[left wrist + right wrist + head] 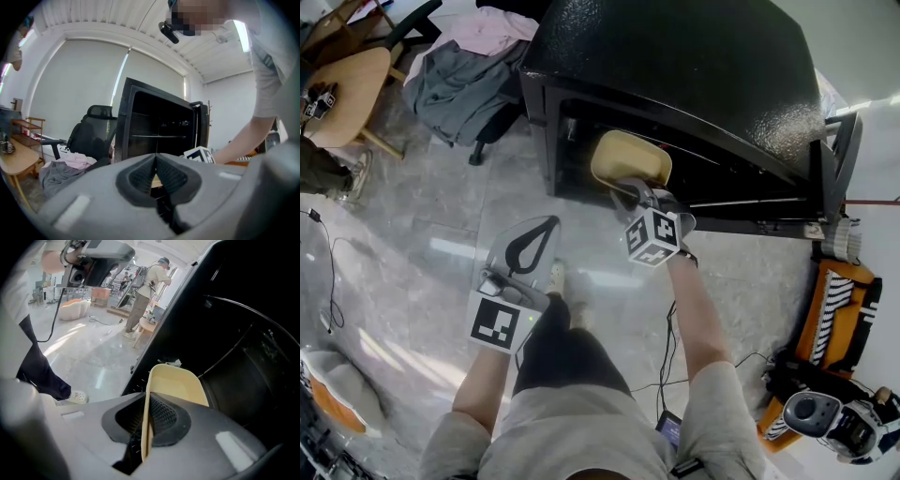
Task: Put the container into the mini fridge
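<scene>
The left gripper (pixel 542 234) is held low over the floor (pixel 422 234), its jaws pressed together with nothing between them. Further ahead, the right gripper (pixel 146 404) is clamped on one wall of the yellow container (pixel 177 383), which is held at the open mouth of the black mini fridge (pixel 675 66).

The black mini fridge (pixel 675 66) has a pebbled, glossy top flecked with highlights. Its inside is dark and matt, crossed by thin metal wire shelves (pixel 229 350). The pale yellow plastic container (pixel 176 385) is smooth and matt. The left gripper (pixel 155 161) and right gripper (pixel 146 404) have smooth, matt grey plastic shells and black, finely ribbed, rubbery pads (pixel 161 416). The pale stone-look floor (pixel 441 253) is polished and mirrors light. The grey cloth heap (pixel 459 84) is soft and crumpled. The tan round seat (pixel 352 89) looks like wood.
</scene>
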Available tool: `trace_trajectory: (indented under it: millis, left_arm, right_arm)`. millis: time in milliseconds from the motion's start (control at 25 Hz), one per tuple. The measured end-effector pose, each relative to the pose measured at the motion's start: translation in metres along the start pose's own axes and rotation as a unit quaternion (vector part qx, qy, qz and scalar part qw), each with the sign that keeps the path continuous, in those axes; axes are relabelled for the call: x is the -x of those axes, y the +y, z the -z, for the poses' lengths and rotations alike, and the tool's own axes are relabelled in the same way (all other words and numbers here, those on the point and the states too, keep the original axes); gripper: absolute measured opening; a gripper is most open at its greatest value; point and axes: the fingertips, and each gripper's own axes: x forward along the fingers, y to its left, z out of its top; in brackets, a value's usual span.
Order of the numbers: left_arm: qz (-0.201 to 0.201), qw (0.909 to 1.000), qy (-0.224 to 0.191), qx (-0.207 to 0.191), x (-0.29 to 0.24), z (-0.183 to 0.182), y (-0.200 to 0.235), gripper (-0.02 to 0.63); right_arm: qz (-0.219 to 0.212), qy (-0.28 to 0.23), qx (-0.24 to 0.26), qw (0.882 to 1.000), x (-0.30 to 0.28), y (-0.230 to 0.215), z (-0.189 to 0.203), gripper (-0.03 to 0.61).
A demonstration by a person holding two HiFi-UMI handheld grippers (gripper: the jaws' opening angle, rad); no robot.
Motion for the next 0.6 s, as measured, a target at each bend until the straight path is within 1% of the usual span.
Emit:
trace_trajectory:
  millis: [160,600]
  left_arm:
    - [-0.001,1.0000,0.002,0.002,-0.003,0.001,0.007,0.002]
    - [0.001,1.0000,0.003,0.007,-0.012,0.003,0.021,0.002]
  right_arm:
    - [-0.004,0.009,0.018,1.000,-0.008,-0.009,0.001,0.021]
    - [-0.007,0.022,0.042,0.999,-0.022,-0.031,0.005,0.021]
